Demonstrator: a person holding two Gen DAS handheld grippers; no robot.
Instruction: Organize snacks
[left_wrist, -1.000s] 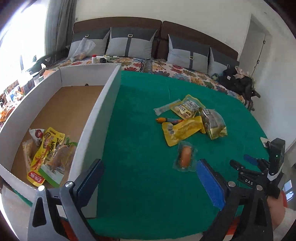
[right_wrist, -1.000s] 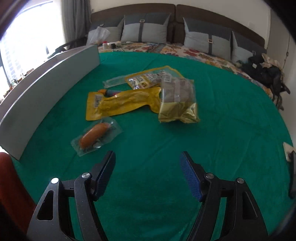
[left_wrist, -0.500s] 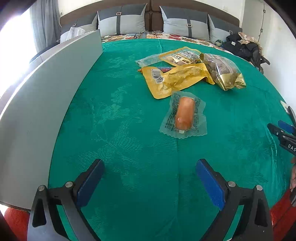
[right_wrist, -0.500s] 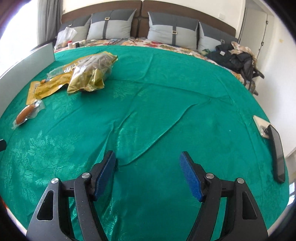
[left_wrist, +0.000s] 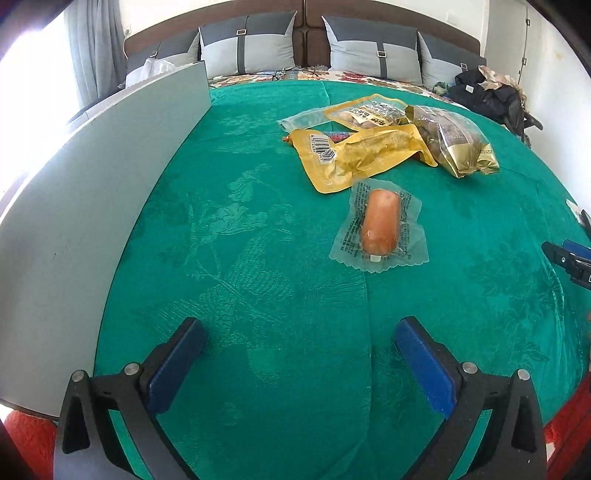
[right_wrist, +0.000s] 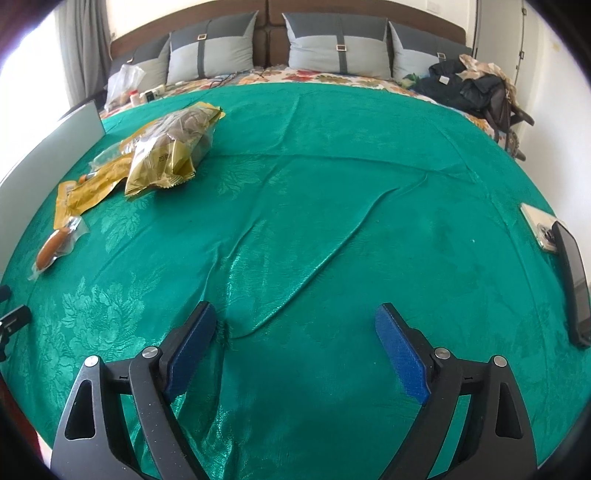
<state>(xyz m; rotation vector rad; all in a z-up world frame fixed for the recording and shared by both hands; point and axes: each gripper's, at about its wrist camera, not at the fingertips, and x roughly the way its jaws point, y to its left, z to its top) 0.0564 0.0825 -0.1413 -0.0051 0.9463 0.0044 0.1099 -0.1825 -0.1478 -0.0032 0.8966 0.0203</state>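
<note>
The left gripper (left_wrist: 299, 341) is hovering low over a green bedspread (left_wrist: 258, 258), its blue pads spread wide and holding nothing. Just ahead and slightly right, a sausage (left_wrist: 380, 225) in a clear vacuum pack is lying flat on the cloth, apart from the fingers, with nothing lying between them. Beyond it, a yellow pouch (left_wrist: 362, 157) is touching the pack's far edge, and behind that a gold bag (left_wrist: 458, 147), another yellow packet (left_wrist: 369, 112) and a clear wrapper are overlapping in a heap; a thin orange-tipped stick is mostly hidden under the pouch. Along the left, a grey box wall (left_wrist: 92, 221) is standing upright, hiding the box's inside. The right gripper's tip is poking in at the right edge, cut off.

The right gripper (right_wrist: 295, 332) is likewise spread wide and empty, over wrinkled bare cloth well away from the snacks, which are lying far left. A phone (right_wrist: 537, 227) and a dark slab (right_wrist: 572, 284) are sitting at the right edge. Farthest back, grey pillows (right_wrist: 336, 48) are leaning against the headboard, beside a dark pile of clothes (right_wrist: 469, 88).
</note>
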